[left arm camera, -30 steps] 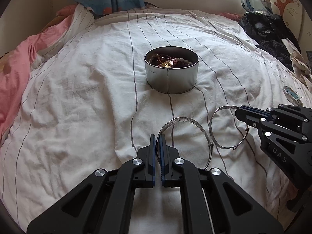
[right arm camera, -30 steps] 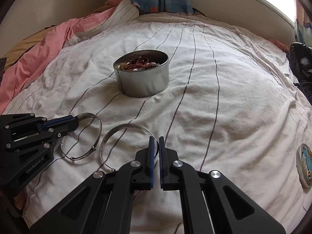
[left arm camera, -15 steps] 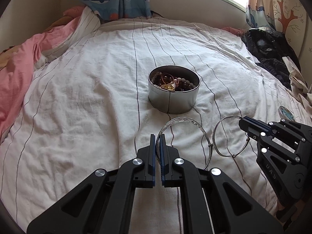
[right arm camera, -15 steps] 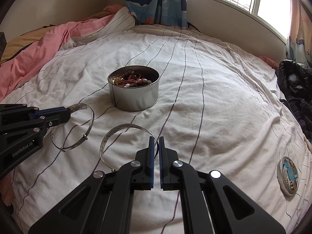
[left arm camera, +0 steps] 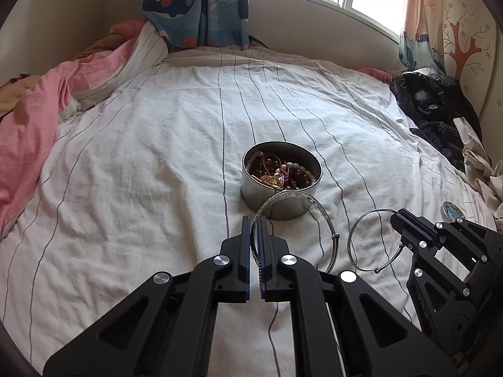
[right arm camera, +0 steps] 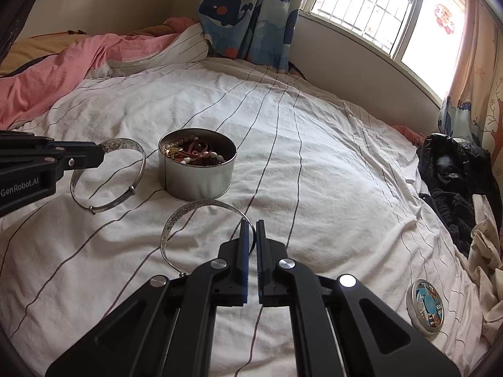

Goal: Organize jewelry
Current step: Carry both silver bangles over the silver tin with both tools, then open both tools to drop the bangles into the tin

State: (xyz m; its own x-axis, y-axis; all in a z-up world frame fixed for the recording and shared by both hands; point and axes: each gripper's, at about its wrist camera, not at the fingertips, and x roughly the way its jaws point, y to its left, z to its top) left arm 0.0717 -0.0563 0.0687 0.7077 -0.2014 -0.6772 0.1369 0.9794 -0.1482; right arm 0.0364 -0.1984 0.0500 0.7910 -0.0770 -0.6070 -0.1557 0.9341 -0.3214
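A round metal tin (left arm camera: 280,201) (right arm camera: 198,177) full of beads and trinkets stands on the striped bedsheet. My left gripper (left arm camera: 254,224) (right arm camera: 102,155) is shut on a wide engraved silver bangle (left arm camera: 314,207) (right arm camera: 108,177), held in the air just in front of the tin. My right gripper (right arm camera: 252,229) (left arm camera: 397,220) is shut on a thin silver bangle (right arm camera: 176,220) (left arm camera: 366,240), held in the air to the right of the first one.
The white striped sheet (left arm camera: 141,157) covers the bed. A pink duvet (left arm camera: 28,125) lies at the left. Dark clothes (right arm camera: 452,172) are piled at the right. A small round lid (right arm camera: 424,308) lies near the right edge. Curtains and a window stand behind.
Both grippers have lifted their bangles up off the sheet and risen, so more of the room shows. The left bangle now hangs closer to the tin.
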